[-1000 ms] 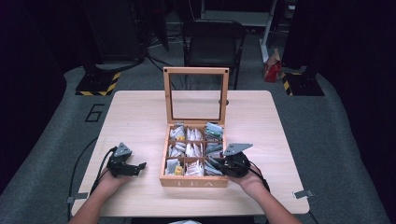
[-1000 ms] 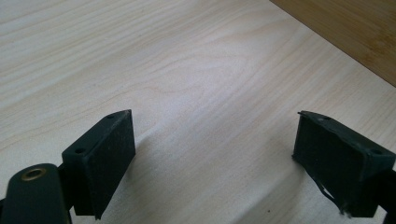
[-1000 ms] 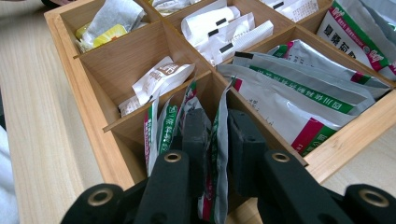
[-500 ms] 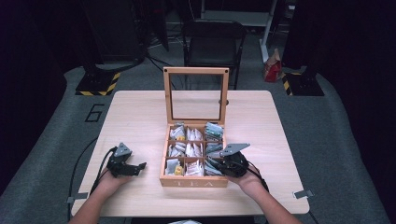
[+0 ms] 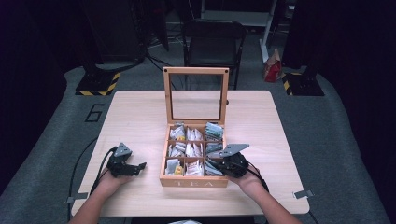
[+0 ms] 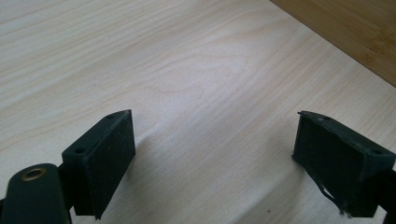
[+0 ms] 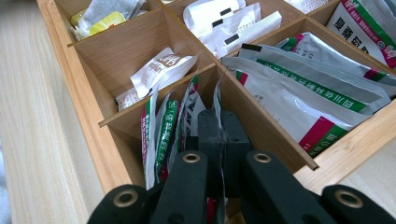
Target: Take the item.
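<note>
An open wooden tea box [image 5: 194, 182] marked TEA stands at the table's near middle, its compartments [image 7: 88, 93] full of tea sachets. My right gripper [image 5: 211, 164] reaches into the near right compartment from the right. In the right gripper view its jaws [image 7: 219, 128] are shut on the thin edge of a white, green and red sachet [image 7: 217, 95] that stands upright among similar sachets [image 7: 163, 130]. My left gripper [image 5: 139, 168] rests on the table left of the box, open, with bare wood between its pads [image 6: 212, 158].
The box's glass-paned lid [image 5: 196, 72] stands upright at the back of the box. Larger silver sachets [image 7: 303, 93] fill the neighbouring compartment. A black chair [image 5: 212, 42] stands behind the table, and a red bag [image 5: 272, 70] lies on the floor.
</note>
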